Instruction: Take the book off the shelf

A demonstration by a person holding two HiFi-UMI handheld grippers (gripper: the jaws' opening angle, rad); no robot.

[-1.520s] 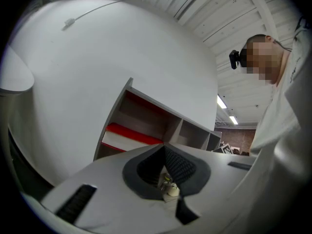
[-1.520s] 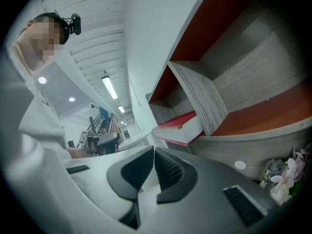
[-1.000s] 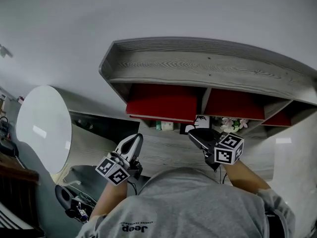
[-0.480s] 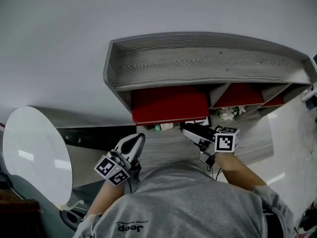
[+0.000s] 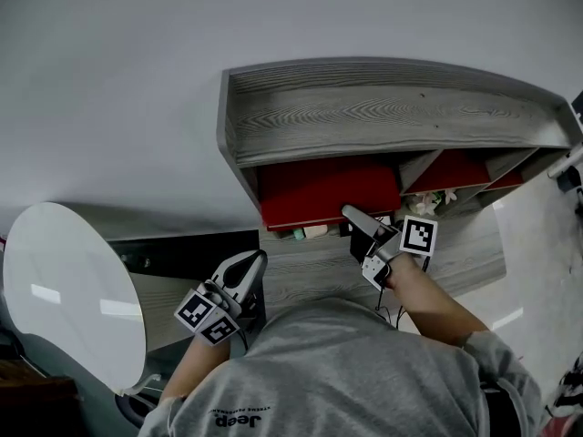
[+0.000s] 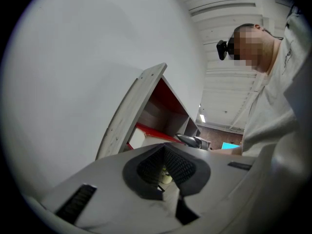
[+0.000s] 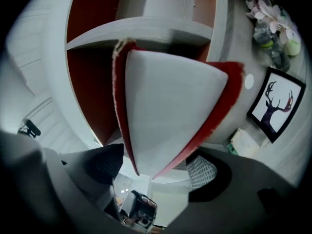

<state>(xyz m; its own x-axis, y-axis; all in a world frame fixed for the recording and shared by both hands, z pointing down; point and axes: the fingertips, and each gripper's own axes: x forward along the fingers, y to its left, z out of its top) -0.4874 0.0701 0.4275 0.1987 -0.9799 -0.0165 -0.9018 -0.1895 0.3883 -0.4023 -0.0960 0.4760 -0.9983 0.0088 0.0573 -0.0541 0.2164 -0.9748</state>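
Jaws of the right gripper (image 7: 153, 172) have just been opening and are spread wide, and the near end of the red book (image 7: 170, 111) is seen between them, not pressed. The book is kept in the shelf (image 7: 146, 30) ahead of them. The jaws of the left gripper (image 6: 165, 167) are closed together on nothing.

Head view: from above and behind both tools, it faces steeply down on the shelf (image 5: 392, 107), taking in the left gripper (image 5: 239, 276) and right gripper (image 5: 360, 226).
Left gripper view: from behind its own jaws, it faces level along them, with the shelf's end panel well ahead.
Right gripper view: from behind its jaws and tilted, it sits very near the book (image 7: 170, 106) at the jaw tips.
Shared: the shelf appears in all three views, and the right gripper in the head and left gripper views.
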